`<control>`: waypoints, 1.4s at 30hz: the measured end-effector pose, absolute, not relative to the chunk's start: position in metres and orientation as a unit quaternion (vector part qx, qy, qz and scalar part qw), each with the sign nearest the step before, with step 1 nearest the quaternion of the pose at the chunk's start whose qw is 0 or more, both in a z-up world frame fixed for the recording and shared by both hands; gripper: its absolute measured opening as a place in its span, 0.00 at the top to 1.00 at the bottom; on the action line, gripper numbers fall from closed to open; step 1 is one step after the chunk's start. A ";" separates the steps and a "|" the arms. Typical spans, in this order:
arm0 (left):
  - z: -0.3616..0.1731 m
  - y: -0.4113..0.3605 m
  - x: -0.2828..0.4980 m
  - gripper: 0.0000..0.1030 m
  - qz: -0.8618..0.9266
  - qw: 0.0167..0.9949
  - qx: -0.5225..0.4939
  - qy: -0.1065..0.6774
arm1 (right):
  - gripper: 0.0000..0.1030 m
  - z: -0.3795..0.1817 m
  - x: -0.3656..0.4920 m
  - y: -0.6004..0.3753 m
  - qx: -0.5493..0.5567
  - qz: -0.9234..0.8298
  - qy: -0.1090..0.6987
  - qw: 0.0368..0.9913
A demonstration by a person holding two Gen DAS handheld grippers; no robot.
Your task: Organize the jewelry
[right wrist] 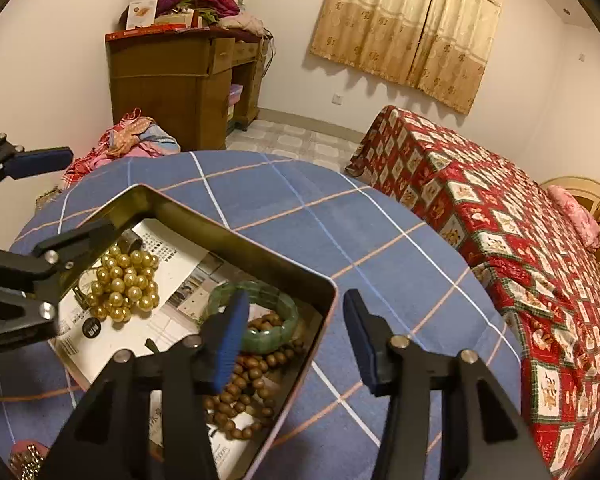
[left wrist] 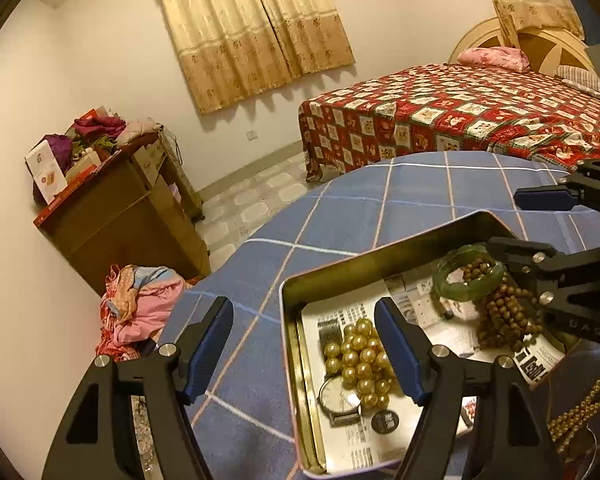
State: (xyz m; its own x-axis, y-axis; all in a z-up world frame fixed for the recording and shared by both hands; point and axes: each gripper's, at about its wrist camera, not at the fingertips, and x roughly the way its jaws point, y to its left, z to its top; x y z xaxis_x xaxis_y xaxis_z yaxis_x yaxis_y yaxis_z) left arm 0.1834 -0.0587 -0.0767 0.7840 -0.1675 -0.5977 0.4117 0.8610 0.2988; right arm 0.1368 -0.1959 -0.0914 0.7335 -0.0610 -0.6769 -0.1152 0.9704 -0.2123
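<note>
An open metal tin lined with newspaper sits on the blue checked tablecloth. Inside lie a heap of gold pearl beads, a wristwatch, a green jade bangle and a strand of brown wooden beads. My left gripper is open and straddles the tin's left wall, with one finger over the pearls. My right gripper is open across the right wall, with one finger over the bangle. Neither holds anything.
A small gold bead chain lies on the cloth outside the tin. Beyond the round table stand a bed with a red patterned cover, a cluttered wooden cabinet and a clothes pile on the floor.
</note>
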 end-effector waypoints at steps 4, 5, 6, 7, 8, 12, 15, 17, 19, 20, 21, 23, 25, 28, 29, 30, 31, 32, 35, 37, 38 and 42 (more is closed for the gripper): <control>-0.075 -0.050 0.177 0.29 -0.154 0.922 0.199 0.294 | 0.49 -0.089 0.127 -0.199 -0.115 0.012 0.364 0.924; -0.074 -0.050 0.175 0.29 -0.153 0.922 0.198 0.295 | 0.49 -0.088 0.123 -0.199 -0.114 0.012 0.363 0.925; -0.074 -0.049 0.173 0.29 -0.152 0.922 0.197 0.296 | 0.50 -0.088 0.121 -0.200 -0.114 0.013 0.363 0.925; -0.074 -0.048 0.169 0.29 -0.152 0.922 0.195 0.297 | 0.49 -0.087 0.116 -0.200 -0.114 0.012 0.364 0.924; -0.074 -0.048 0.165 0.29 -0.153 0.922 0.194 0.297 | 0.49 -0.087 0.114 -0.200 -0.115 0.012 0.364 0.924; -0.074 -0.042 0.145 0.29 -0.157 0.923 0.182 0.302 | 0.46 -0.085 0.096 -0.203 -0.108 0.012 0.362 0.926; -0.076 -0.038 0.128 0.29 -0.159 0.922 0.179 0.305 | 0.43 -0.084 0.079 -0.204 -0.104 0.012 0.357 0.928; -0.078 -0.036 0.118 0.29 -0.161 0.921 0.180 0.307 | 0.41 -0.084 0.069 -0.203 -0.105 0.013 0.357 0.928; -0.082 -0.033 0.106 0.29 -0.159 0.918 0.185 0.312 | 0.39 -0.085 0.058 -0.203 -0.106 0.013 0.355 0.929; -0.083 -0.030 0.100 0.29 -0.158 0.917 0.186 0.316 | 0.38 -0.087 0.053 -0.203 -0.108 0.013 0.356 0.928; -0.085 -0.027 0.093 0.29 -0.158 0.916 0.186 0.318 | 0.38 -0.088 0.047 -0.203 -0.108 0.013 0.357 0.928; -0.087 -0.021 0.080 0.29 -0.160 0.914 0.185 0.324 | 0.38 -0.091 0.035 -0.204 -0.105 0.016 0.360 0.927; -0.088 -0.016 0.065 0.29 -0.160 0.913 0.184 0.327 | 0.38 -0.095 0.021 -0.206 -0.100 0.017 0.362 0.927; -0.091 -0.015 0.045 0.29 -0.168 0.908 0.193 0.330 | 0.38 -0.103 0.005 -0.208 -0.093 0.016 0.368 0.925; -0.092 -0.015 0.041 0.29 -0.172 0.907 0.195 0.332 | 0.38 -0.107 0.000 -0.208 -0.095 0.013 0.371 0.924; -0.093 -0.016 0.035 0.29 -0.177 0.904 0.197 0.335 | 0.38 -0.110 -0.003 -0.208 -0.096 0.011 0.373 0.923; -0.093 -0.016 0.032 0.29 -0.178 0.903 0.196 0.337 | 0.38 -0.114 -0.008 -0.207 -0.098 0.012 0.375 0.922; -0.095 -0.016 0.029 0.29 -0.181 0.902 0.195 0.340 | 0.38 -0.115 -0.011 -0.208 -0.097 0.013 0.376 0.921; -0.097 -0.023 0.016 0.29 -0.194 0.894 0.201 0.350 | 0.38 -0.116 -0.020 -0.208 -0.093 0.014 0.375 0.922; -0.100 -0.028 0.009 0.32 -0.204 0.888 0.209 0.356 | 0.37 -0.116 -0.024 -0.207 -0.095 0.016 0.371 0.924; -0.102 -0.030 0.006 0.39 -0.205 0.885 0.215 0.360 | 0.36 -0.115 -0.025 -0.205 -0.099 0.016 0.369 0.924; -0.114 -0.030 0.003 0.59 -0.205 0.873 0.216 0.386 | 0.33 -0.117 -0.029 -0.199 -0.110 0.018 0.361 0.926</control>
State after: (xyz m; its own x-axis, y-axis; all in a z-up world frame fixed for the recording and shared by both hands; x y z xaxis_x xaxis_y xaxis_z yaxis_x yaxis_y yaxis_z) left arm 0.0033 -0.0298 -0.1135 0.6180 -0.1912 -0.7626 0.5249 0.8225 0.2192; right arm -0.0292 -0.1989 -0.1173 0.7385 -0.0453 -0.6727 -0.1135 0.9752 -0.1902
